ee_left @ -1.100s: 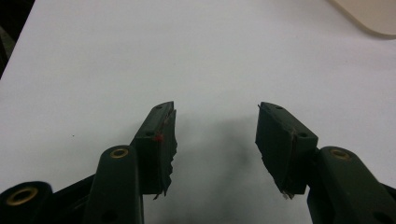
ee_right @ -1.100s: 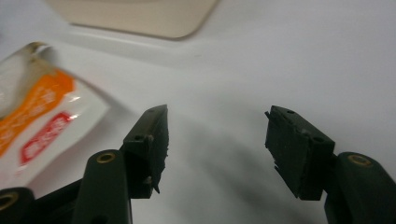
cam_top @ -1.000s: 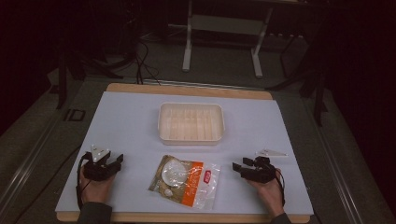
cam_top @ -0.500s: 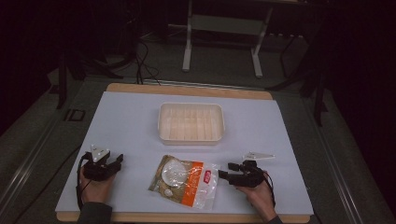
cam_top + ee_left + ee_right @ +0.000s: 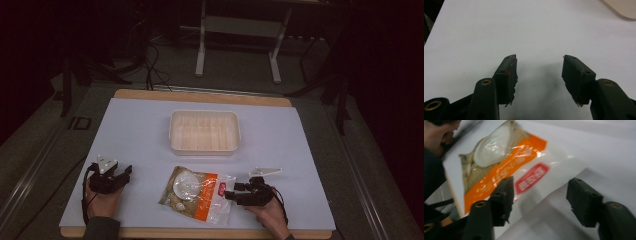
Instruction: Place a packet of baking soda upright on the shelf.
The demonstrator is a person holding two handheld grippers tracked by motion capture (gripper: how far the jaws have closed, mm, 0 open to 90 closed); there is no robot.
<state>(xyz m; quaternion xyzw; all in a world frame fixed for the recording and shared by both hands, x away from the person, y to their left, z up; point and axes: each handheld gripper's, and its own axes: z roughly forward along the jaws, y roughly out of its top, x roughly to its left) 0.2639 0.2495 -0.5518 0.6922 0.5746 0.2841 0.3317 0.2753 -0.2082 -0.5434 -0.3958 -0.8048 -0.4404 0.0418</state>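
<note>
My right gripper (image 5: 231, 192), jaws apart, straddles the packet's (image 5: 196, 192) right edge at the near bench (image 5: 300, 150); seemingly not yet touching. Next: close. Left gripper (image 5: 126, 172) rests open.

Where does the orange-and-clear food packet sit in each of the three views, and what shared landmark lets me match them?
High view: food packet lies flat at the table's near edge, between the two hands, below the cream tray.
Left gripper view: not in it; open jaws over bare white tabletop.
Right gripper view: packet fills the upper left, its clear edge between the open jaws of the right gripper.
Shared landmark: the white tabletop.
</note>
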